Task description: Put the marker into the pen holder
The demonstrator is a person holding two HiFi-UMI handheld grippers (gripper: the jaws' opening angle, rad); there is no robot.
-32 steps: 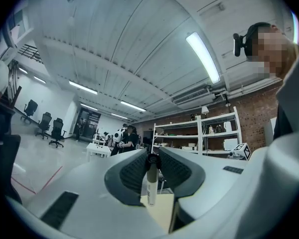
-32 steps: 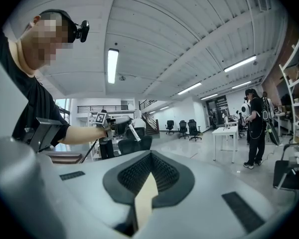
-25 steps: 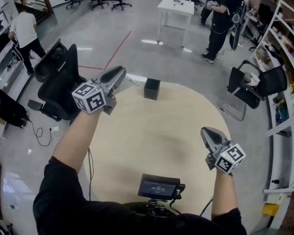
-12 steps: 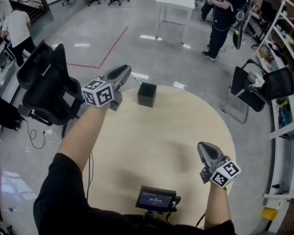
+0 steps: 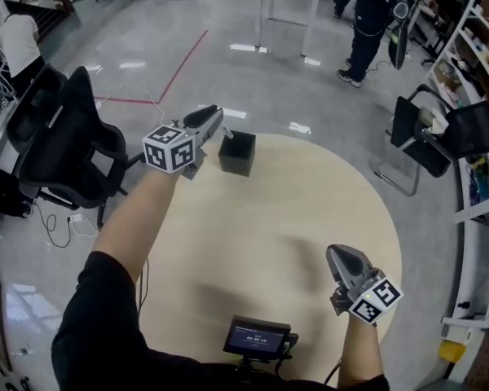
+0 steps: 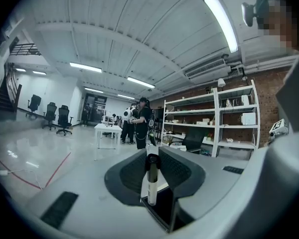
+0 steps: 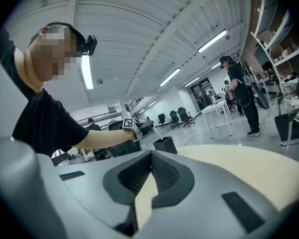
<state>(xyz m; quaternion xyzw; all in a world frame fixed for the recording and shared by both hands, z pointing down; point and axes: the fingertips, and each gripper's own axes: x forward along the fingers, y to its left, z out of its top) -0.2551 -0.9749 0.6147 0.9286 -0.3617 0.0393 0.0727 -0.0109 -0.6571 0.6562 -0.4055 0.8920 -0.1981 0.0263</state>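
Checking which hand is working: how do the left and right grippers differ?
The left gripper grips the marker; the right gripper is shut, empty. The left gripper is by the pen holder at the table's far edge; the right gripper hangs over its near side. Both point forward.

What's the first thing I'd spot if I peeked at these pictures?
Probably the left gripper stretched out to the far edge of the round table, its jaws pinching a marker right by the black pen holder. The right gripper hangs low at the table's near right side, jaws shut with nothing in them.
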